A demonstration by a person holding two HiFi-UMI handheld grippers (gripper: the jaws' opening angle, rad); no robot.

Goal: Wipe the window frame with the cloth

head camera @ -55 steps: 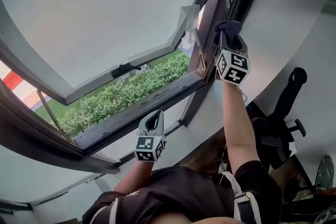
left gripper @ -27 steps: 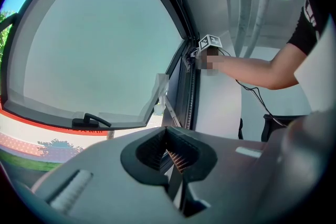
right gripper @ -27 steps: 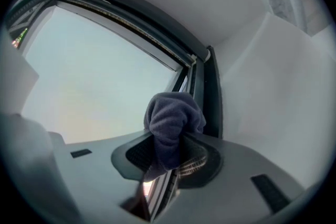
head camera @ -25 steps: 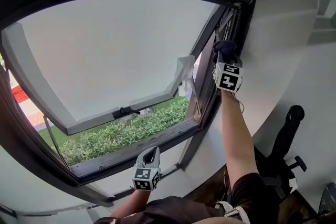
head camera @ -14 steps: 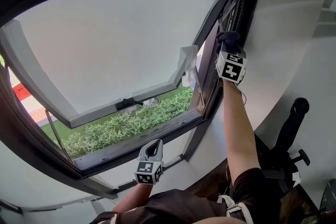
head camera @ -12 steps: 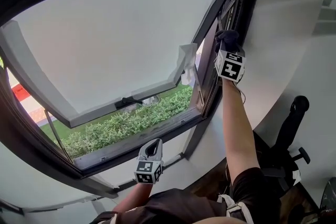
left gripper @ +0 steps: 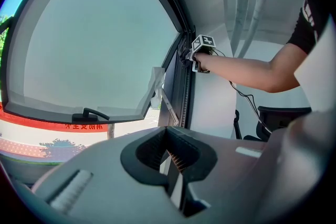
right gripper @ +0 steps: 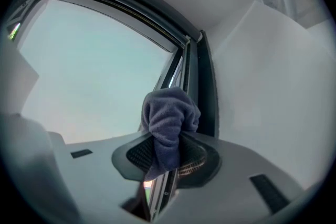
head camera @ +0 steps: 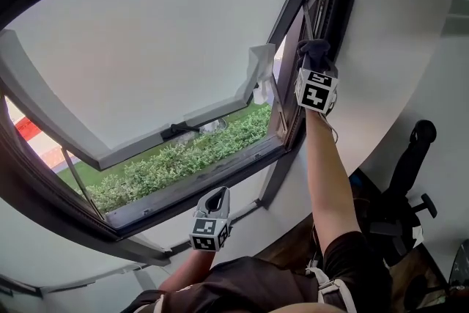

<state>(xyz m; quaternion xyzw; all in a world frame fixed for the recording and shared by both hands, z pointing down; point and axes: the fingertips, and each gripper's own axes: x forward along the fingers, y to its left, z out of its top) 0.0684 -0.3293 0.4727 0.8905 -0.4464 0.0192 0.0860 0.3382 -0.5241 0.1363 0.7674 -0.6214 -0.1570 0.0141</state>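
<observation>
1. A person's right arm reaches up, holding the right gripper to the right upright of the dark window frame, a little below the top corner.
2. Its jaws are clamped on a bunched, dark grey cloth, which sticks out past the jaw tips and lies against the upright, between the open sash and the white wall.
3. The left gripper is held low, under the sill and well apart from the cloth. Its jaws are drawn together with nothing between them.
4. The sash swings outward at the bottom, with a black handle on its lower rail. A green hedge shows through the gap.
5. A black office chair stands by the wall at lower right.
</observation>
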